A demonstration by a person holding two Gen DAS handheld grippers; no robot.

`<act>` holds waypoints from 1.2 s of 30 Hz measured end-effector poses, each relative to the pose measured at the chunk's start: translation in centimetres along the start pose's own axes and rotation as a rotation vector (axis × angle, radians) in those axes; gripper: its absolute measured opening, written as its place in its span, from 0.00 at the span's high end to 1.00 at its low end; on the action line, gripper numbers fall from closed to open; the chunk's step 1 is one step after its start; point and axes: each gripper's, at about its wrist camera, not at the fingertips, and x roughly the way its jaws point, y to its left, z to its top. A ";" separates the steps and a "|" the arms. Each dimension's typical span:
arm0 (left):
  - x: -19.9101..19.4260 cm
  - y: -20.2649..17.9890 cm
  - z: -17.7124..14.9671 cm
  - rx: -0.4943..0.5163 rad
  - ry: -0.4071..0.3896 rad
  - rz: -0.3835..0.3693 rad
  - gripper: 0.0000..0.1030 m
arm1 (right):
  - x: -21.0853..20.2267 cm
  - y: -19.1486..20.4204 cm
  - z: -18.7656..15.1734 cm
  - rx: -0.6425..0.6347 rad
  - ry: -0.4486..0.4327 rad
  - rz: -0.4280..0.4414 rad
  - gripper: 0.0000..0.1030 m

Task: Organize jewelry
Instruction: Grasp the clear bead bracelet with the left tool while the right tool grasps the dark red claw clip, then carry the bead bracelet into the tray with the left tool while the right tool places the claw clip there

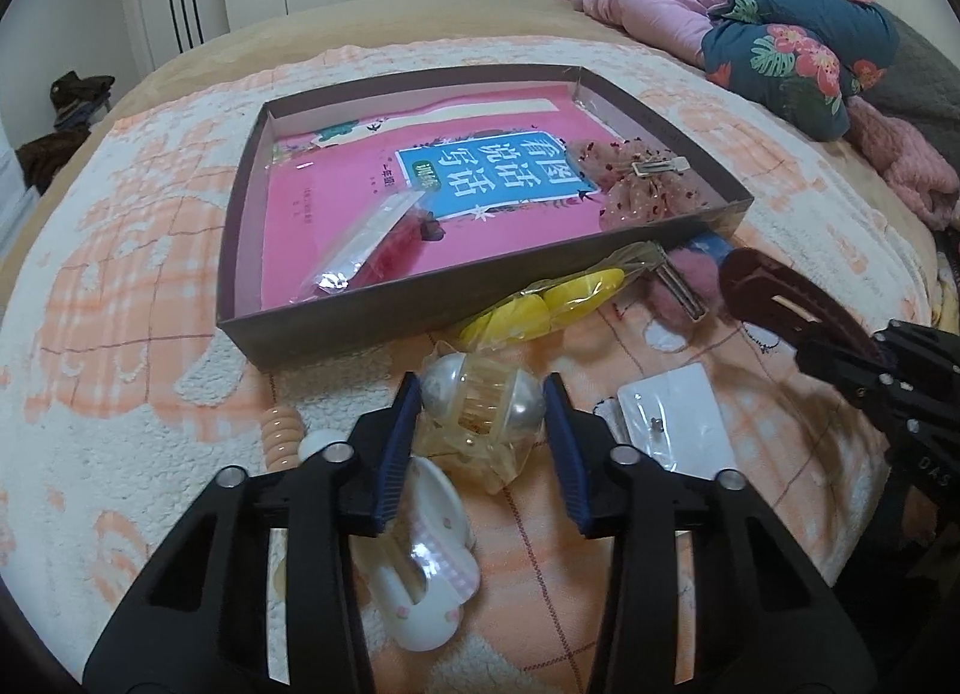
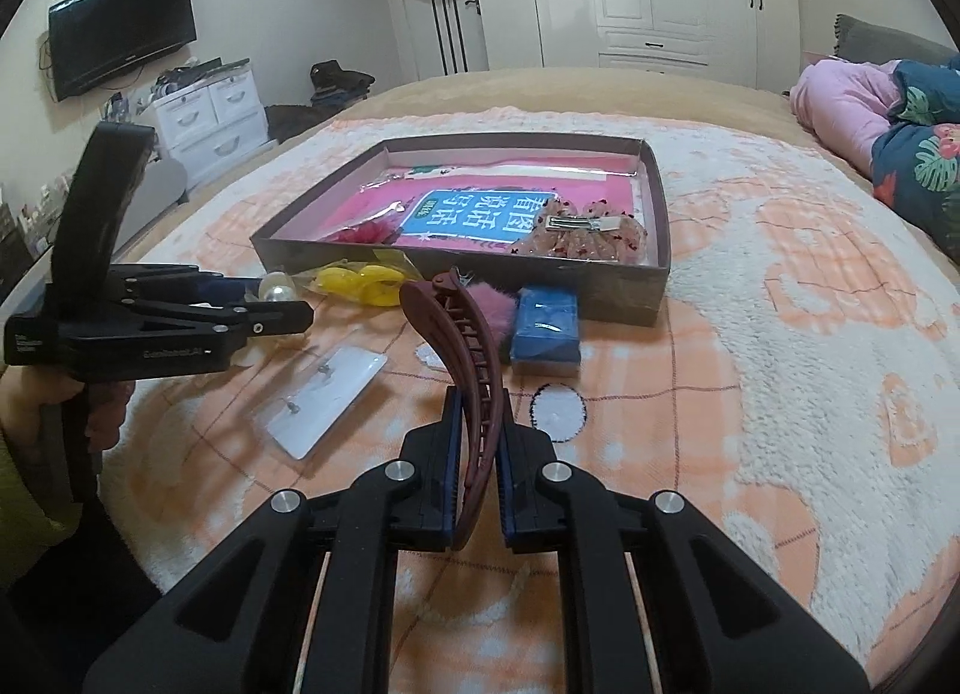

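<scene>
Maroon clip [image 2: 465, 370] sits pinched in the right claw [image 2: 478, 418] above the blanket [image 2: 750, 334], while the left claw [image 1: 483, 400] grips a pearl clip [image 1: 480, 400] just before the box [image 1: 336, 328] holding a bow [image 1: 636, 184].

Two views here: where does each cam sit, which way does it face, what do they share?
Left wrist: on the left tool, facing down at the pearl clip its pads touch; right tool at the edge.
Right wrist: on the right tool, gripping the maroon clip; left tool and a hand in view.
Shared: box, yellow clips.
</scene>
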 end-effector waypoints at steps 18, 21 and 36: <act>-5.2 0.7 0.9 -0.094 -0.153 -0.083 0.70 | -2.6 -0.1 0.4 0.010 -0.059 0.002 0.90; -5.7 1.2 1.4 -0.121 -0.169 -0.104 0.70 | -2.8 -0.1 0.4 0.014 -0.063 0.002 0.90; -8.3 4.3 4.7 -0.181 -0.284 -0.024 0.70 | -2.8 0.2 3.4 -0.003 -0.112 0.004 0.90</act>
